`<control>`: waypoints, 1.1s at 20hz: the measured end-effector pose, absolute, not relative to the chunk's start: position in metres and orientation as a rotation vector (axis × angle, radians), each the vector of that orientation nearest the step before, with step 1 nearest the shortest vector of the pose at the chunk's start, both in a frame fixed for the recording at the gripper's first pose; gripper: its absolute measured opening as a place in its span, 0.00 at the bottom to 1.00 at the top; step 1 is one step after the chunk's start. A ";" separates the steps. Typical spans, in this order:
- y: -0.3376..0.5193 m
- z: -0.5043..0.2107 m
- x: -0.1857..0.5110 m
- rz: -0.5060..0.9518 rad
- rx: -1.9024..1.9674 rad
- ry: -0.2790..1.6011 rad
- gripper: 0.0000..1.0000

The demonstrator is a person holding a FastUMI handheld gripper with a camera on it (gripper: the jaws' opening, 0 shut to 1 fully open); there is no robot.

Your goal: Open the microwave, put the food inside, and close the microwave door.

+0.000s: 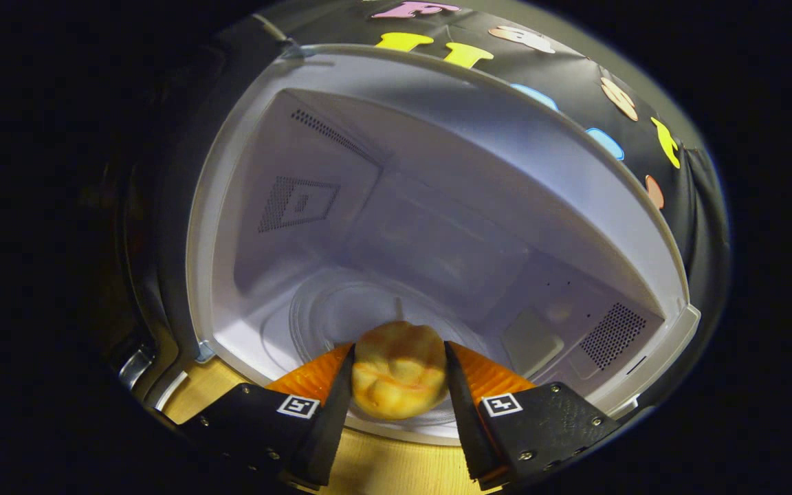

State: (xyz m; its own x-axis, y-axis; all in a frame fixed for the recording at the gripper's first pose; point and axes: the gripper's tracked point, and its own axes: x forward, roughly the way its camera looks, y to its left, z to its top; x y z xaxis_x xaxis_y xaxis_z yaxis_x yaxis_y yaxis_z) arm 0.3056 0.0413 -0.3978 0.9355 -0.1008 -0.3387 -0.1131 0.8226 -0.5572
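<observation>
1. My claw is squeezing the food, a yellow bun, with a finger on each side.
2. The microwave is open, and the bun sits right at its front edge, above the desk.
3. I think I am on the putting-in step. Next I push forward and set the bun on the glass plate.
4. Inside looks roomy. I must watch the side walls.
</observation>
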 end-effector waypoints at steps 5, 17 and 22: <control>0.029 -0.393 0.320 -0.069 -0.653 0.348 0.81; 0.024 -0.383 0.314 -0.097 -0.650 0.329 0.93; 0.028 -0.353 0.276 -0.004 -0.490 0.319 0.93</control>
State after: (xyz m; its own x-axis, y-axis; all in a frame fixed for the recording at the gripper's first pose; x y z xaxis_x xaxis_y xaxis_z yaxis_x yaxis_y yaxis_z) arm 0.2760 0.0284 -0.3530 0.9507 -0.0794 -0.2998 -0.0723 0.8833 -0.4632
